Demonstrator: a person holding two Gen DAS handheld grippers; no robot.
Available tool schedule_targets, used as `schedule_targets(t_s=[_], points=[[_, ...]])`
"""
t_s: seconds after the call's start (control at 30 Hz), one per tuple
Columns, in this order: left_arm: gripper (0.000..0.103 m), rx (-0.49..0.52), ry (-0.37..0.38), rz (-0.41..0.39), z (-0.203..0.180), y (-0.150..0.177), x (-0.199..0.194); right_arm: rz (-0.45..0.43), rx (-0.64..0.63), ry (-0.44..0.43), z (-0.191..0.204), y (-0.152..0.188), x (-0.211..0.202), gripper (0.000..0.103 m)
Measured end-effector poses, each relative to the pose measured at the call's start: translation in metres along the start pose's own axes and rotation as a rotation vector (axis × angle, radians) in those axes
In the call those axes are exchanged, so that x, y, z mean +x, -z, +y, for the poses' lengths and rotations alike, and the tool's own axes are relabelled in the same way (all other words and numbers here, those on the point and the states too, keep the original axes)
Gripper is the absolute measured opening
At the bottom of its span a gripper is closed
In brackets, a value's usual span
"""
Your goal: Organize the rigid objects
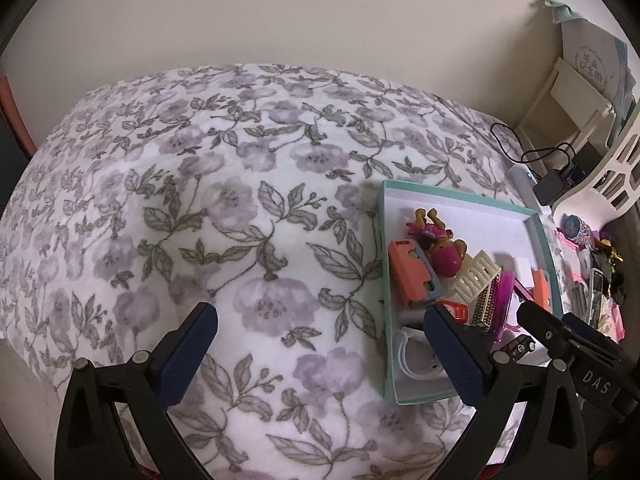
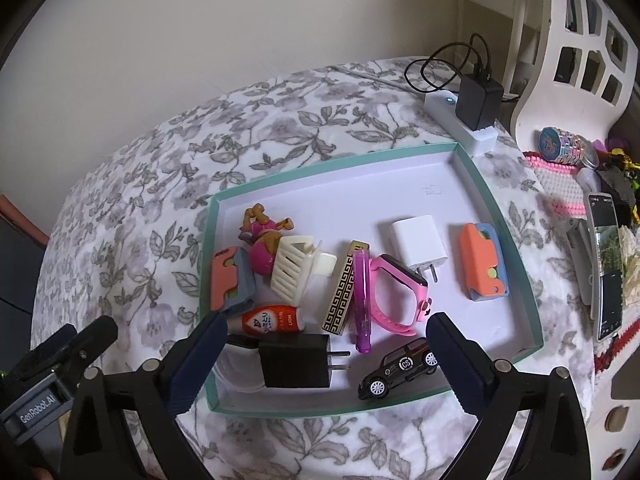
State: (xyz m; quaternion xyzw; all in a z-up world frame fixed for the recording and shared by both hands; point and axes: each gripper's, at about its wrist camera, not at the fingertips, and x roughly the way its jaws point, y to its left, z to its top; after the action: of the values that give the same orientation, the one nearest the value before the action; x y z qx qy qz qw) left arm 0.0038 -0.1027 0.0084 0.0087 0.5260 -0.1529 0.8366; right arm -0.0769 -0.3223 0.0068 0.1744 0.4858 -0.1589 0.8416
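Left hand-held gripper (image 1: 320,344): jaws spread wide, nothing between the blue pads (image 1: 188,356); fingers point forward and slightly down. Right hand-held gripper (image 2: 322,356): jaws likewise spread wide, pads (image 2: 460,360) empty, angled downward. The two sit side by side, close together: the right unit's black body shows at the right edge of the left wrist view, and the left unit's body shows at the lower left of the right wrist view.
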Motion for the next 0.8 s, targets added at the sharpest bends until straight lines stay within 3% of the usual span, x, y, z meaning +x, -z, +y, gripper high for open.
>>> schedule_targets(t_s=[0.8], points=[[0.103,0.023,-0.180,-0.100,-0.001,0.006,-0.028,-0.033,-0.037,-0.013,0.011,0.002,-0.018,0.101]])
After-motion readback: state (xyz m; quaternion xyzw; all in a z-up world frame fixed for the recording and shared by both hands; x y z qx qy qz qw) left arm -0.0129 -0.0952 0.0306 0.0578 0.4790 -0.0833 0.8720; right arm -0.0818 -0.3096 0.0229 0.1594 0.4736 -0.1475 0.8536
